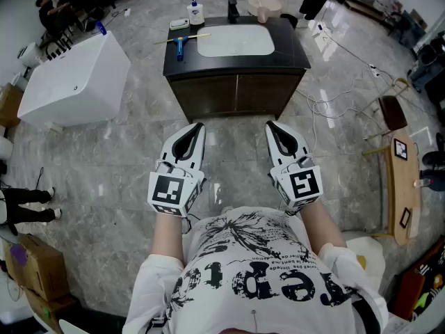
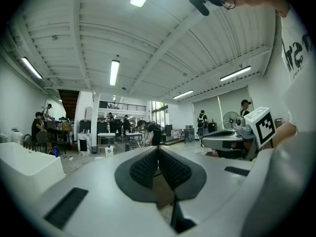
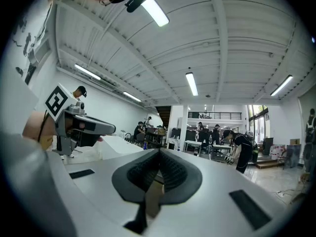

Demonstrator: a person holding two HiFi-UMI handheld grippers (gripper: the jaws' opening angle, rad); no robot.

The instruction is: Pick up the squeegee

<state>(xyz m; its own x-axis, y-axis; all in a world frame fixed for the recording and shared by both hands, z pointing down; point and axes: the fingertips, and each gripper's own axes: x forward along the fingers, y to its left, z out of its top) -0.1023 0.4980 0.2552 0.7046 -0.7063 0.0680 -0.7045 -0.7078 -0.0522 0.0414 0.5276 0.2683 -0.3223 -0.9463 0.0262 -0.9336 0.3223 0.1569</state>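
Note:
A squeegee [image 1: 181, 44] with a blue handle and a thin yellowish blade lies on the left part of the dark vanity top [image 1: 292, 54], beside the white basin [image 1: 235, 40]. My left gripper [image 1: 197, 126] and right gripper [image 1: 272, 125] are held side by side close to the person's chest, pointing level toward the vanity and well short of it. Both are shut with nothing between the pads, as the left gripper view [image 2: 158, 150] and the right gripper view [image 3: 159, 153] show. The squeegee appears in neither gripper view.
A soap bottle [image 1: 195, 10], a small dish [image 1: 179, 24] and a black tap [image 1: 233, 7] stand at the vanity's back. A white bathtub [image 1: 73, 82] sits at the left. Cables [image 1: 334, 99] trail over the marble floor at the right, near a wooden bench [image 1: 402, 179].

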